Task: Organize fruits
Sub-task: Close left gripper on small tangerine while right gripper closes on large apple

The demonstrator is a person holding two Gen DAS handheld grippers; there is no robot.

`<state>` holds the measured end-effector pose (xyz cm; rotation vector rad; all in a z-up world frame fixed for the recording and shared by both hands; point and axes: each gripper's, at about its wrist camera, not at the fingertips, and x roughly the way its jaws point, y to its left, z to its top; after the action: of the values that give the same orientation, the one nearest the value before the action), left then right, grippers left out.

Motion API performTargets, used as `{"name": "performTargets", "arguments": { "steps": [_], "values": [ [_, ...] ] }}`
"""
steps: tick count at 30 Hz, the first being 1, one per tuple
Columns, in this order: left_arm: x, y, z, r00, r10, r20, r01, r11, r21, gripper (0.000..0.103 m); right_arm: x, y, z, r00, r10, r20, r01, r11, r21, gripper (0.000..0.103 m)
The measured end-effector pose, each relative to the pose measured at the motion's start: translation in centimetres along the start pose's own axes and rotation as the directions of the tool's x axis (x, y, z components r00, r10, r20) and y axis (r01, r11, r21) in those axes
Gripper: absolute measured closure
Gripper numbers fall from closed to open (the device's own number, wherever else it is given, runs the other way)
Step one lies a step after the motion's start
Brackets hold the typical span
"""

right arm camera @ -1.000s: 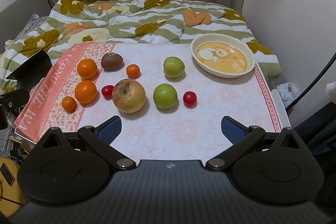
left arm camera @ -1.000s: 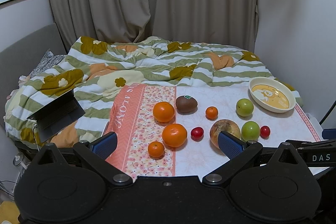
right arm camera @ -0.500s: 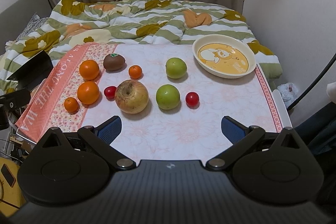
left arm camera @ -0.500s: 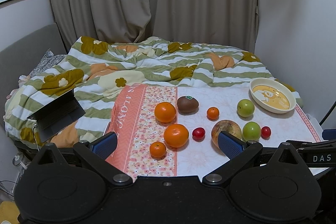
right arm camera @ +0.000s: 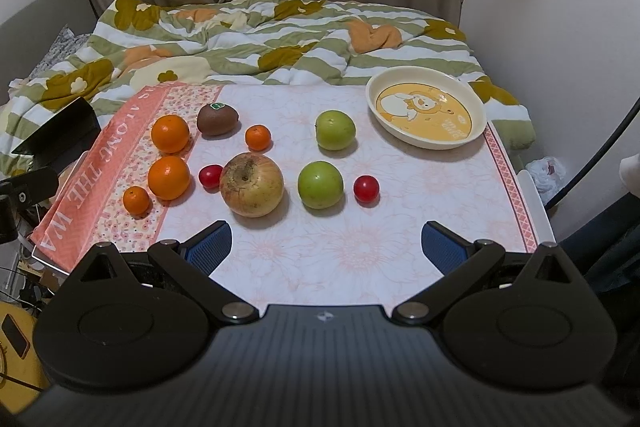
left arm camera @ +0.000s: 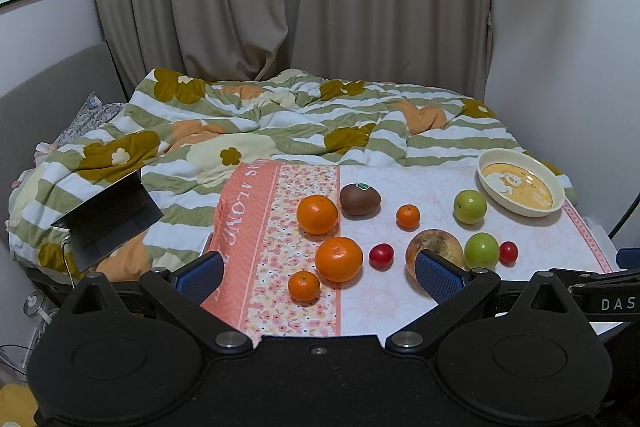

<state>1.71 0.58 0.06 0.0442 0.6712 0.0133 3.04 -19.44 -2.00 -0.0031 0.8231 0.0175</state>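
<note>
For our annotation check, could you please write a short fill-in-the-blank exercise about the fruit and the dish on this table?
1. The cream dish holds ____ fruit.
2. The fruit with a green sticker on top is the ____, beside the far large orange.
3. The number of green apples on the tablecloth is ____.
4. The jaws of the right gripper and the left gripper stand ____.

Missing words: no; kiwi; two; open
</note>
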Motion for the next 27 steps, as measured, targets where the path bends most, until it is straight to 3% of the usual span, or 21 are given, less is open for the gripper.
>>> {"name": "performTargets", "arguments": {
  "steps": [10, 16, 27],
  "values": [
    [1.7, 2.1, 0.2, 0.998, -0.004, -0.055, 0.006, 0.999, 0.037, 0.0, 1.0, 1.8, 0.3, 0.999, 0.011, -0.042, -0.01, 1.0, 0.021, 0.0],
    [5.7, 4.3, -1.4, 0.993, -0.054, -0.103, 0.059, 0.997, 0.041, 0.0, 4.3, 3.2, -0.4, 0.997, -0.001, -0.083, 0.005, 0.999, 0.043, 0.0],
    [13.6, 5.4, -4.3, 0.991, -0.075, -0.109, 0.092, 0.984, 0.153, 0.001, 11.7, 5.6, -2.3, 0.999, 0.012, -0.05, -0.012, 1.0, 0.002, 0.0]
  ]
}}
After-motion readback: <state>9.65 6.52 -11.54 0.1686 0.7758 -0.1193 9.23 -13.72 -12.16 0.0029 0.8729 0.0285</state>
